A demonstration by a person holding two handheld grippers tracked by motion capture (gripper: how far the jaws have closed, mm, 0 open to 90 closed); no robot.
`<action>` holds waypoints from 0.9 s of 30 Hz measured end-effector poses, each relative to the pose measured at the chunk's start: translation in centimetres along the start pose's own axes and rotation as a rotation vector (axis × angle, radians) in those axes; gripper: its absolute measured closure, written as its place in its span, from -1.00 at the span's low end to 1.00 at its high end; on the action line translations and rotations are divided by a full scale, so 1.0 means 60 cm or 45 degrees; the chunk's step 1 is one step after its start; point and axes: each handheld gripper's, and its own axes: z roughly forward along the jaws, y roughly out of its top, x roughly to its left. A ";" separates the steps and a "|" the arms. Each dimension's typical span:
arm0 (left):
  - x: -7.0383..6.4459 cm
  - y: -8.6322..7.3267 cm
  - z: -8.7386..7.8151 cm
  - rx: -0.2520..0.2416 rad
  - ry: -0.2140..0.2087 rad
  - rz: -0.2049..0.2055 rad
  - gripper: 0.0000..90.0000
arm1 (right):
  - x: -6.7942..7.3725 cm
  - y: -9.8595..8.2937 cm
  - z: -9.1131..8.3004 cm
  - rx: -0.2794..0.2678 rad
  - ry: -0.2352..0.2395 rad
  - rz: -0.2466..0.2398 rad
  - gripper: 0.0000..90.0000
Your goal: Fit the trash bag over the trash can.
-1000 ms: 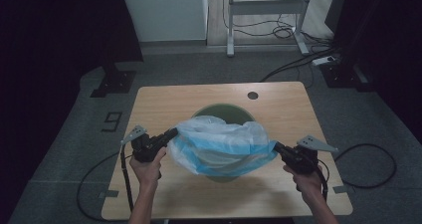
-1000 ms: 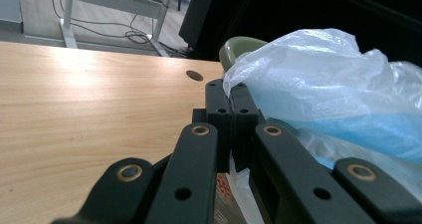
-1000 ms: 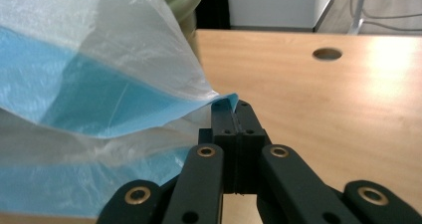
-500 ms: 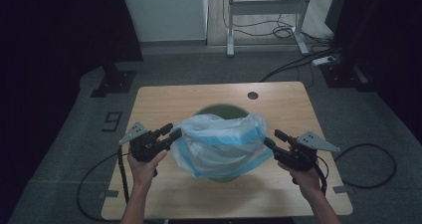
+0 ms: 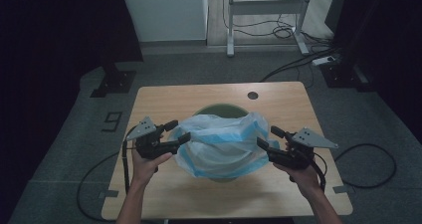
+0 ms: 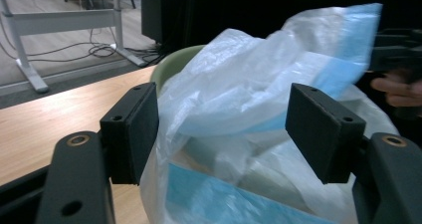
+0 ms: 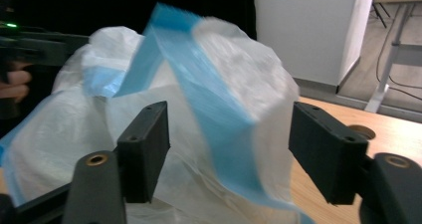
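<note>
Blue-edged plastic bag [image 7: 199, 99], somewhat blurred, between wide-spread jaws of right gripper [image 7: 229, 154]

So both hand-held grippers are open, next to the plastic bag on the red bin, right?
Nearly. The bin is green, not red; the high view shows its rim behind the plastic bag. Both the left hand-held gripper and right hand-held gripper are open beside the bag.

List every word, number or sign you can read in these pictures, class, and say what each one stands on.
"9": a pale digit marked on the grey floor left of the table, in the high view.
No print can be read on the plastic bag, the green bin or either pair of tongs.
</note>
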 end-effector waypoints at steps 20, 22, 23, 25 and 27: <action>0.031 0.018 0.022 0.036 0.084 -0.021 0.99 | -0.041 0.043 0.042 -0.018 -0.088 -0.050 0.95; 0.036 0.022 0.020 0.006 0.106 -0.035 0.99 | -0.048 0.051 0.048 -0.021 -0.090 -0.049 0.95; 0.038 0.023 0.020 -0.013 0.117 -0.041 0.99 | -0.053 0.055 0.053 -0.018 -0.099 -0.053 0.95; 0.042 0.023 0.019 -0.049 0.133 -0.058 0.99 | -0.061 0.060 0.062 -0.015 -0.101 -0.050 0.95; 0.048 0.024 0.022 -0.059 0.153 -0.088 0.99 | -0.070 0.061 0.075 -0.022 -0.112 -0.034 0.95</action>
